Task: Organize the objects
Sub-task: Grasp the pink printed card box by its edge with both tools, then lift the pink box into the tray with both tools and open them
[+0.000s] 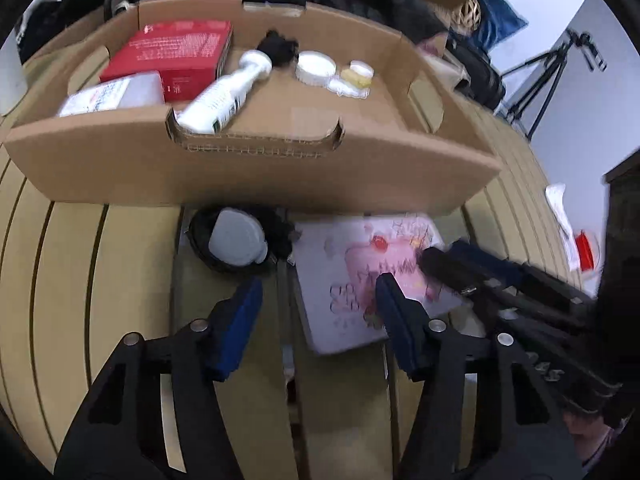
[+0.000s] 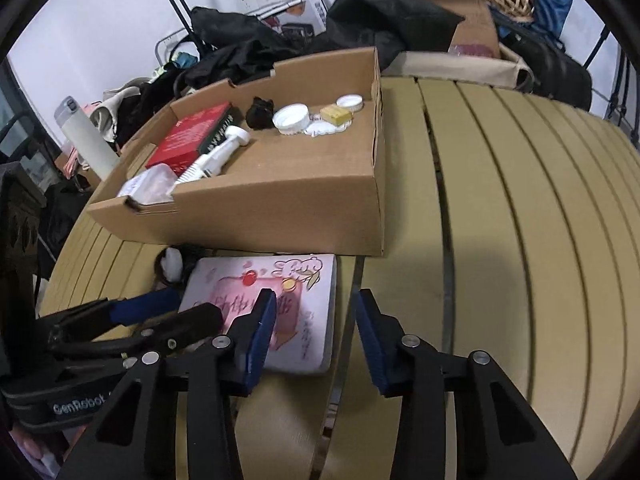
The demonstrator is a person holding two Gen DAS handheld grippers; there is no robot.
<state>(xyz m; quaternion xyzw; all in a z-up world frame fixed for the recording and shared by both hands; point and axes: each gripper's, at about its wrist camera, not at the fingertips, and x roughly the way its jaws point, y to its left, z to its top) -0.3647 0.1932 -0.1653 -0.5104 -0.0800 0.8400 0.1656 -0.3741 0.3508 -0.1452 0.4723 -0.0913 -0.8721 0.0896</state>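
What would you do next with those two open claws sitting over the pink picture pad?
Probably close the right gripper on the pink pad's near edge. It lies flat outside the cardboard box, and both the right and left gripper are open and empty.

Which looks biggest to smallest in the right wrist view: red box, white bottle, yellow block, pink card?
1. Pink card, though it lies nearest the camera.
2. Red box.
3. White bottle.
4. Yellow block.
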